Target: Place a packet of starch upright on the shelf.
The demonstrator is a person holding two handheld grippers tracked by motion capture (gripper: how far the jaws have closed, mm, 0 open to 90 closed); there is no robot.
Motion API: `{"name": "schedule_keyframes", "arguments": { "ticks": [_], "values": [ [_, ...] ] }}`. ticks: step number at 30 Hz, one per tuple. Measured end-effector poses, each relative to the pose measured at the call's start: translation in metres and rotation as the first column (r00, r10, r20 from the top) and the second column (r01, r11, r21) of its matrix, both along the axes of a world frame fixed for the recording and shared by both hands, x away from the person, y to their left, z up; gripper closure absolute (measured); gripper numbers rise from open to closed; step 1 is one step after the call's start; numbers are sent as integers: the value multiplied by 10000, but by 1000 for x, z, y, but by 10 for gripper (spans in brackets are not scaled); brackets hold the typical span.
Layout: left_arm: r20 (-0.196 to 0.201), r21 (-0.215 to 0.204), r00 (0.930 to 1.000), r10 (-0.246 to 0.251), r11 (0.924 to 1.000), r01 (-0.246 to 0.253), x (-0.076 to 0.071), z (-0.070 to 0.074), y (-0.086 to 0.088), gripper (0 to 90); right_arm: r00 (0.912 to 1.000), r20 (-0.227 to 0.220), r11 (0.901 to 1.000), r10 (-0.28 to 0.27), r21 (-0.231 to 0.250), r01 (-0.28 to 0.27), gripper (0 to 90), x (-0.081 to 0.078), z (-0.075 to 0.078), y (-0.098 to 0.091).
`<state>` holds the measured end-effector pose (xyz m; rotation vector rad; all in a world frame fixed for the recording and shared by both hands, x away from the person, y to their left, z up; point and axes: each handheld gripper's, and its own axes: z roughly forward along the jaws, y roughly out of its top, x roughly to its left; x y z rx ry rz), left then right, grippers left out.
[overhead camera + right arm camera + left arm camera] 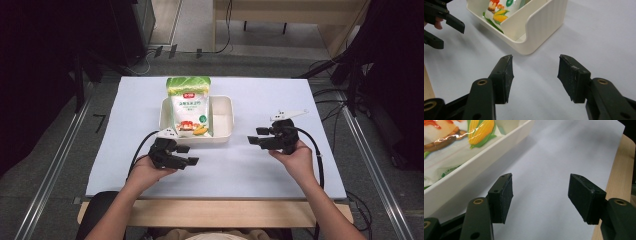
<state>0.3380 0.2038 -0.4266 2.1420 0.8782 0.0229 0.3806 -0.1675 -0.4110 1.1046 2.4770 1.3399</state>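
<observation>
Food pouch [189, 107] in tray [223, 117] on white table [250, 165].

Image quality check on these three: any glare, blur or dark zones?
High view: table sheet evenly lit, surroundings fall to near black at both sides. Left gripper view: glare streaks on the bag film; tray casts a soft shadow. Right gripper view: claw pads sharp, left claw slightly soft at the corner.

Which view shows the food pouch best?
The high view: the whole food pouch shows, lying in the white tray. The left gripper view and right gripper view catch just its printed lower end.
</observation>
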Motion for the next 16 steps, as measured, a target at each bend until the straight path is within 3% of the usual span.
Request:
{"name": "schedule_keyframes", "arguments": {
  "ticks": [16],
  "values": [
    [39, -38, 10000, -6, 10000, 6, 0, 0, 0, 371, 9998, -165, 9995, 95, -297, -100, 465, 2, -5, 3]
  ]
}}
